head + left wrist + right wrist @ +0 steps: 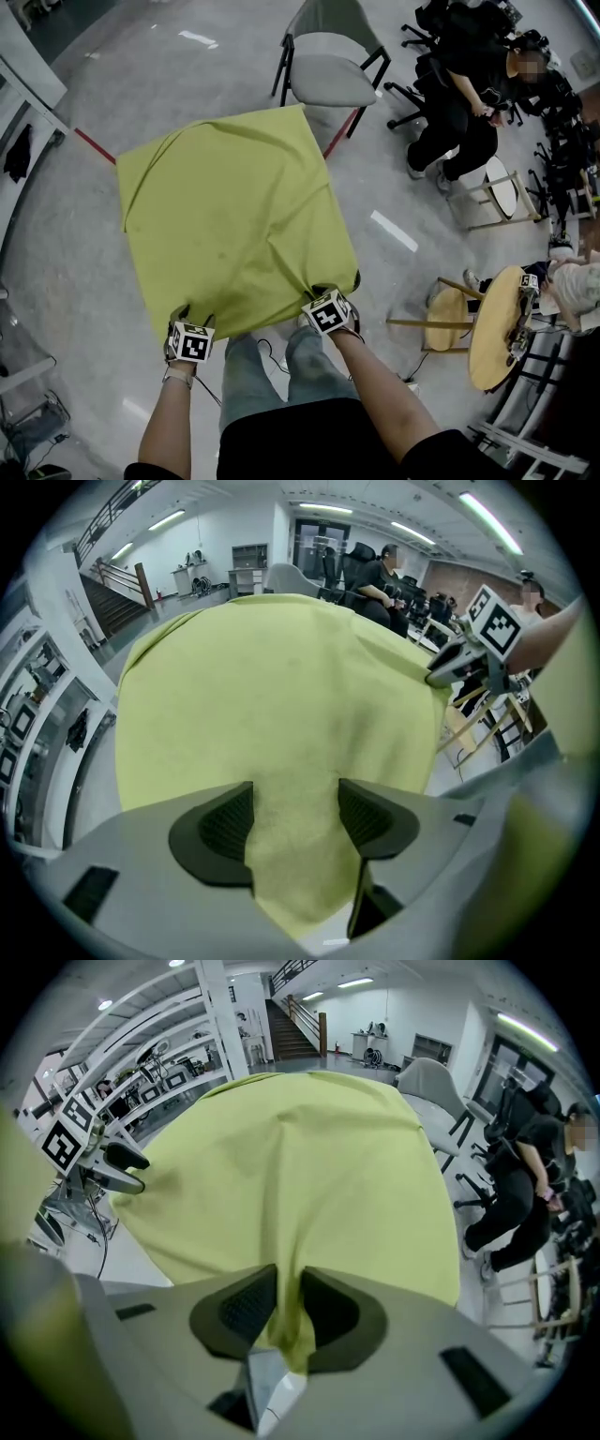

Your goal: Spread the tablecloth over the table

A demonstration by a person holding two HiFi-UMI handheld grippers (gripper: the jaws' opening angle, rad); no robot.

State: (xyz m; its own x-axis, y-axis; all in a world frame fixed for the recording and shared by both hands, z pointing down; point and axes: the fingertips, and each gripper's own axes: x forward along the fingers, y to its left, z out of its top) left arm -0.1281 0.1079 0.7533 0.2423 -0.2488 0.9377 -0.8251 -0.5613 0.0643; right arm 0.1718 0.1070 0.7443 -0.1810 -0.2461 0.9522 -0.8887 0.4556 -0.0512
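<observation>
item: yellow-green tablecloth (234,216). it lay over the table, covered all of the top, and hid the table itself. its corners pointed far, left, right and near, so it sat turned like a diamond in the head view. the near edge hung over the side closest to the person.

condition: mostly flat. a fold ran along the far left edge (150,164). creases fanned out from the near right corner (309,281), and a low ridge ran up the cloth from there.

right gripper (289,1302): pinching the tablecloth. its pads (234,1312) were pressed on a gathered tuck of the near edge, and the cloth drew towards them.

left gripper (295,808): jaws spread wide. a strip of the near edge lay between them, but the pads did not visibly press on it.

progress, as judged: the spreading was largely done, since the top was covered. what looked left was to take up the left side of the hem, pull the near edge to draw out the fold and creases, square the overhang, and let go.

surroundings: grey chair (328,66) just beyond the far corner; red floor line (94,145) at far left; seated person (464,103) at far right; round wooden table (497,328) at right, well apart.
</observation>
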